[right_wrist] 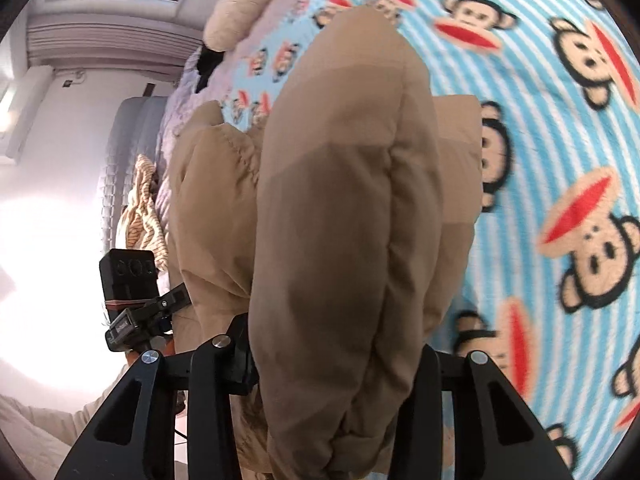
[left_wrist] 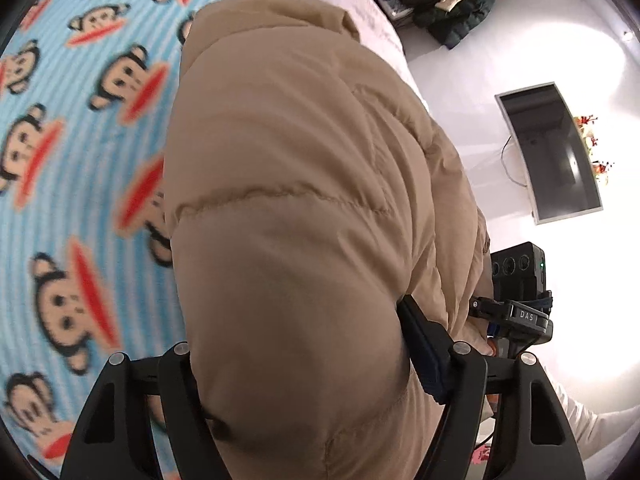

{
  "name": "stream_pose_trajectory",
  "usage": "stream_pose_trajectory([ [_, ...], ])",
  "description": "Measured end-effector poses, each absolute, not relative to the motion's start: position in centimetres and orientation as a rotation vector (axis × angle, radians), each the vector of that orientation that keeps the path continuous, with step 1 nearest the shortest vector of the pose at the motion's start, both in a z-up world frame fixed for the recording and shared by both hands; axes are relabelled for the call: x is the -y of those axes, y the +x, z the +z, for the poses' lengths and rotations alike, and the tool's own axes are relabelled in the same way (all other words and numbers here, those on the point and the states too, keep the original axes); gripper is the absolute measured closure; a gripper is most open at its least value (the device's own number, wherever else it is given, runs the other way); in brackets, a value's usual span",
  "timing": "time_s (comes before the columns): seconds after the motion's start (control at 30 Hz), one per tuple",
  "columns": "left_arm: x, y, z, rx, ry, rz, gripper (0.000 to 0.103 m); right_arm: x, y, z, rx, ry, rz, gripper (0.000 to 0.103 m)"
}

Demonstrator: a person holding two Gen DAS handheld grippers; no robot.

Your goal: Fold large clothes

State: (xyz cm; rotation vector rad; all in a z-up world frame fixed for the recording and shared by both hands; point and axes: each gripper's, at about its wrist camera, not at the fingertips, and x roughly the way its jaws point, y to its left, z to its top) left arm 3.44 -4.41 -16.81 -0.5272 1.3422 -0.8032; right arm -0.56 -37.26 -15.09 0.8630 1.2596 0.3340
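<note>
Over bed's monkey-print blanket (left_wrist: 80, 152) — tan puffer jacket (left_wrist: 288, 200) bunched, lifted. Left gripper (left_wrist: 304, 368) and right gripper (right_wrist: 336, 360) jaws both clenched on padded folds. Likely light, soft, springy, slick shell — grip deep at seams or hem.

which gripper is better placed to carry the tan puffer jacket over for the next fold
Neither clearly: left gripper and right gripper each clamp a bunch of the jacket. Probably move both together.

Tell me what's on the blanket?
Cartoon monkey faces on the blue-and-white striped fleece blanket, best in the right wrist view.
</note>
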Motion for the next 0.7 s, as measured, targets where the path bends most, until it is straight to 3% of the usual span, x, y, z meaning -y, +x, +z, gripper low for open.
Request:
stream_pose_trajectory([
  [0.37,-11.7,8.6,-13.8,-1.243,-0.441,-0.719,0.027,23.1,5.6,-14.5,-1.174,0.876,0.408,0.058],
  [0.5,-16.4,10.6,-16.2,-1.255,-0.430,-0.611,0.027,17.8,8.9,-17.1,-1.206,0.863,0.422,0.058],
  [0.6,-18.4,11.5,-20.2,-1.344,-0.466,-0.522,0.023,15.5,10.6,-19.5,-1.293,0.852,0.329,0.054],
  [0.7,-19.0,10.9,-20.2,-1.346,-0.488,-0.495,0.023,15.0,11.0,-18.5,-1.324,0.821,0.236,0.040],
])
